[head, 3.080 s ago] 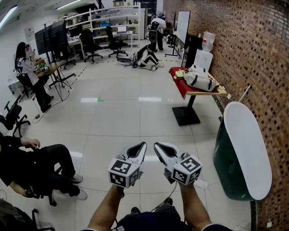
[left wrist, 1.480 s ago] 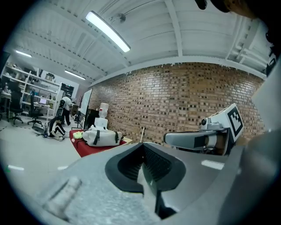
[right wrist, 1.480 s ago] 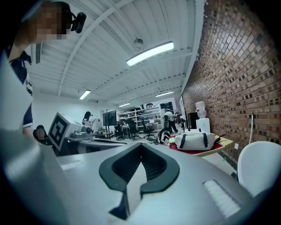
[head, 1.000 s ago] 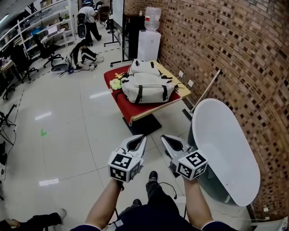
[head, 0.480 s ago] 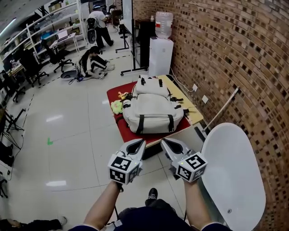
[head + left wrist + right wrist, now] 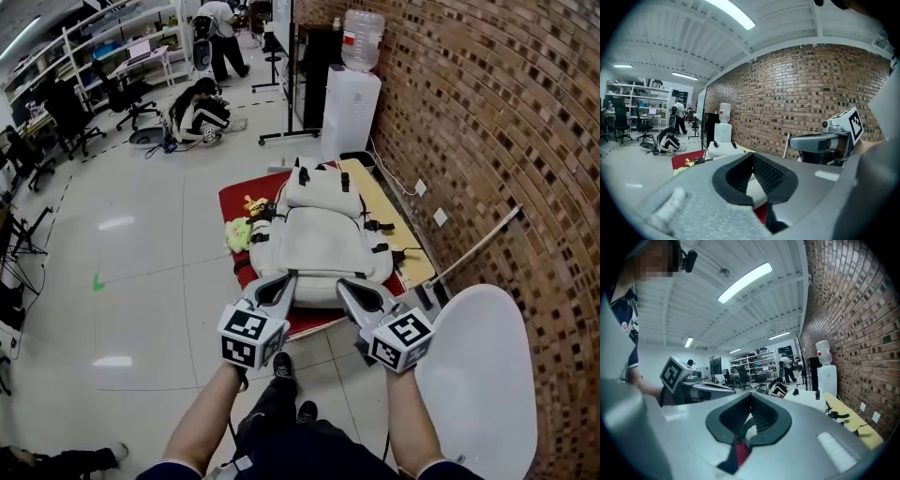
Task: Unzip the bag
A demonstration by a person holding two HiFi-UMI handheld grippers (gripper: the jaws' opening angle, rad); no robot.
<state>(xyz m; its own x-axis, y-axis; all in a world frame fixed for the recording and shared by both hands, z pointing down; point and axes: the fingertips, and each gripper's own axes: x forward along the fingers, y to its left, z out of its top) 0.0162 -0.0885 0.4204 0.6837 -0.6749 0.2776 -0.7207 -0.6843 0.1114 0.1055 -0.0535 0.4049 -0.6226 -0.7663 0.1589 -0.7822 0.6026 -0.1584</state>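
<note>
A light grey backpack (image 6: 319, 239) with black straps lies flat on a small red-topped table (image 6: 235, 199) in the head view, its top pocket toward the far end. In the left gripper view the backpack (image 6: 723, 149) shows low ahead. My left gripper (image 6: 285, 277) is shut and empty, hovering at the bag's near left edge. At the near right edge my right gripper (image 6: 347, 283) is also shut with nothing in it. Both are held above the table's front, not touching the bag. No zipper pull is visible.
A yellow-green soft toy (image 6: 238, 233) lies left of the bag. A wooden board (image 6: 386, 217) runs along the table's right side. A white round tabletop (image 6: 474, 370) stands close at right by the brick wall. A water dispenser (image 6: 354, 94) stands behind; people are further back.
The view has come much closer to the table: the backpack, far off three seconds ago, now lies right beyond both grippers. Both grippers stay shut and side by side.
</note>
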